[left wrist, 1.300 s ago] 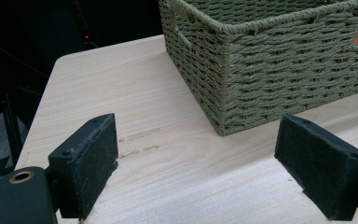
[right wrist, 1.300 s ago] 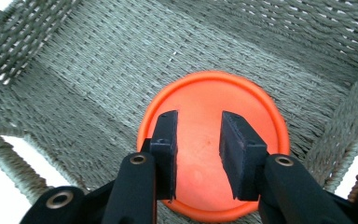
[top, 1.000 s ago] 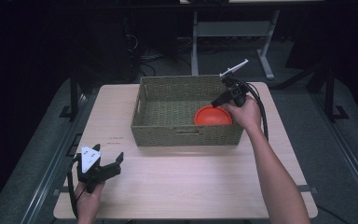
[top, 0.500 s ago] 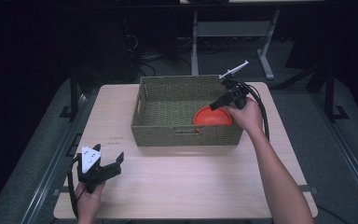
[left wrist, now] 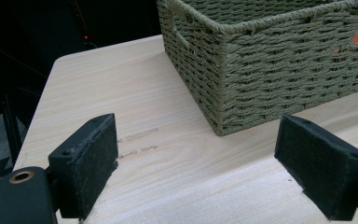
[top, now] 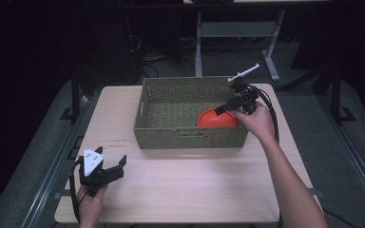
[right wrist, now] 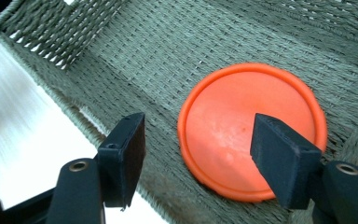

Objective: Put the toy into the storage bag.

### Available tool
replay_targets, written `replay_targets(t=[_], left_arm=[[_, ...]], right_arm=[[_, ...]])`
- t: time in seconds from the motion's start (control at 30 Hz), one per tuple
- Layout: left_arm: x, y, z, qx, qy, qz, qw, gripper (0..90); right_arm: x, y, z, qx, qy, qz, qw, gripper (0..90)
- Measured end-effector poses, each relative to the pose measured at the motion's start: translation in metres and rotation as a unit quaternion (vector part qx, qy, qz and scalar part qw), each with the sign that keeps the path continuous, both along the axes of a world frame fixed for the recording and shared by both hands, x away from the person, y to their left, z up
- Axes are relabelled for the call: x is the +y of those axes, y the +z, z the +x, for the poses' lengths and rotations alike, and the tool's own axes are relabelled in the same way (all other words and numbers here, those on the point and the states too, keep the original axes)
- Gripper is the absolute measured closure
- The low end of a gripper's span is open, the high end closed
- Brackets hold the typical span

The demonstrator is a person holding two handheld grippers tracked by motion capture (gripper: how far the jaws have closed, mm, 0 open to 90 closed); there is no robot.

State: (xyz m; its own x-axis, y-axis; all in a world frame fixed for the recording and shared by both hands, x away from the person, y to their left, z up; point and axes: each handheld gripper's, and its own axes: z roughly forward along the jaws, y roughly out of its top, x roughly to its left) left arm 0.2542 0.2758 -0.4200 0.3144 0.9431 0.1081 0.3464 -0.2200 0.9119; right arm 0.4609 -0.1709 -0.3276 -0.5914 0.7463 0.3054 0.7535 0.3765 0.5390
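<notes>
The disc (right wrist: 251, 135) lies flat on the basket (top: 190, 137) floor at its right end; your right gripper (right wrist: 198, 158) has lifted a little since 1 s ago and hangs over it, jaws apart and empty, so the drop looks done. Your left gripper (top: 105, 172) rests near the table's (top: 195, 185) front-left corner, also open and unmoved; you can pull the right clear.
</notes>
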Motion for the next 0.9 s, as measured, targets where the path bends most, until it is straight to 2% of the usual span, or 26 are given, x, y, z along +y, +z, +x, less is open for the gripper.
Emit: replay_targets(t=[0.47,0.73,0.9], left_arm=[[0.000,0.000,0.000,0.000,0.001,0.001,1.0000,12.7],[0.000,0.000,0.000,-0.002,0.000,0.001,1.0000,12.8],[0.000,0.000,0.000,-0.001,-0.001,0.003,1.0000,12.8]], right_arm=[[-0.009,0.008,-0.025,-0.010,0.023,0.032,0.9992,30.9],[-0.012,0.015,-0.042,-0.022,0.039,0.035,0.9984,29.4],[-0.013,0.014,-0.047,-0.027,0.047,0.035,0.9979,29.4]])
